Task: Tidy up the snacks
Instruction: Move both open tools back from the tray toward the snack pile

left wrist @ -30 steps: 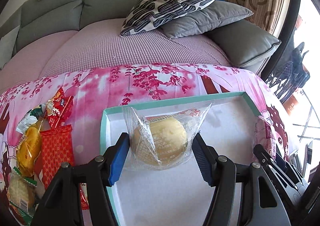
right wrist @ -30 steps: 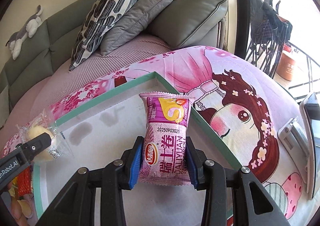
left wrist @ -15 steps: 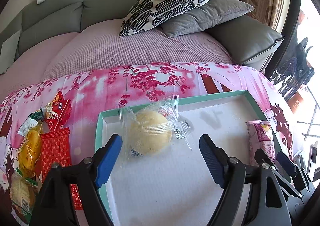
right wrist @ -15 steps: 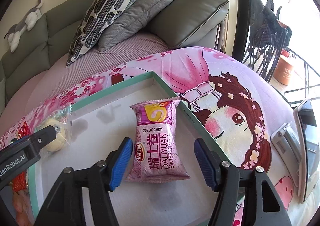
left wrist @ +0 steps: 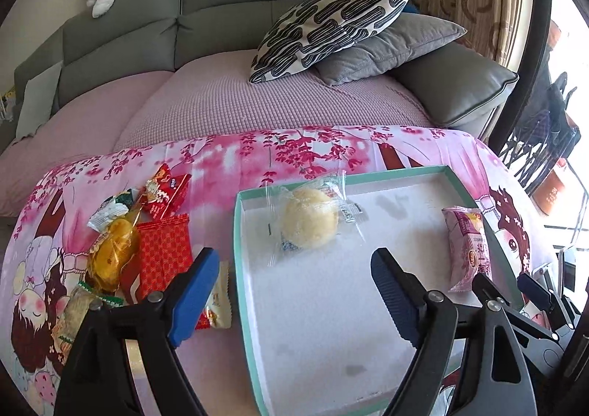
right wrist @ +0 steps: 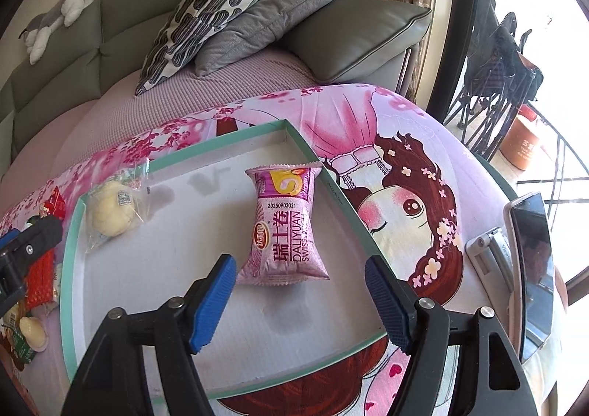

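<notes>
2 grippers hang over the shallow white tray with a mint-green rim [left wrist: 447, 168], each with jaws that have just been opening, now spread wide and empty. Beyond the left gripper [left wrist: 294, 296], ahead of its blue-padded fingers [left wrist: 193, 296] and clear of both, lies the round pale-yellow cake in a clear plastic wrapper [left wrist: 310, 222] in the tray's far corner. The pink foil Swiss-roll packet [right wrist: 285, 228] lies flat just ahead of the right gripper [right wrist: 300, 300], between the lines of its fingers but touching neither. Outside the left finger, a heap of loose snack packets [left wrist: 162, 254] sits on the pink floral cloth [left wrist: 279, 151]; several are overlapped or cut off, their labels unreadable.
</notes>
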Motion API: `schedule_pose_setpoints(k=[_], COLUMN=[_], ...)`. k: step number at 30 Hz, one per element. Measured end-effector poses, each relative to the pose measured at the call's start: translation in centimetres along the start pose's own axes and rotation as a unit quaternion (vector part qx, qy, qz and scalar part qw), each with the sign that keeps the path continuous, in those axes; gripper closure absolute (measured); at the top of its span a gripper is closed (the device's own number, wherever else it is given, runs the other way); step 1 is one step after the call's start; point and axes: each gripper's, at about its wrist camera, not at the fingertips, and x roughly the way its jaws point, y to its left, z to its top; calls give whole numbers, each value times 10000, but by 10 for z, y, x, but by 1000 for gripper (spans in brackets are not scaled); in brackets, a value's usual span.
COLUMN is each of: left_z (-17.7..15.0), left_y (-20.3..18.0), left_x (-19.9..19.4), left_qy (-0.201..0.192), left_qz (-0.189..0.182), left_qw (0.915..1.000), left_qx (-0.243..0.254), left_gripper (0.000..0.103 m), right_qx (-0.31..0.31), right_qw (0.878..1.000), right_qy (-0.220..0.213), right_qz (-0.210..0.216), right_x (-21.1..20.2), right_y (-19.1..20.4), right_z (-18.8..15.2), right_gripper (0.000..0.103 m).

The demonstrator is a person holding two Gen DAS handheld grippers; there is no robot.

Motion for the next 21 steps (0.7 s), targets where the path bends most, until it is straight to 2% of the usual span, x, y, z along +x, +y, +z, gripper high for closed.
schedule_pose_setpoints(k=[9, 21], left_z=[-25, -30], left_y=[34, 55], left_x=[-10, 5], left_qy=[82, 205], left_qz=[244, 373], left_qw=[9992, 9963], left_qx=[-302, -743], left_gripper=[18, 18], right_qx=[6, -151], right_qw=[9998, 9995], right_qy=[152, 212], right_qz=[92, 178], right_x=[-4, 4], right_y=[5, 15], right_z=[-9, -9], right_gripper=[27, 27])
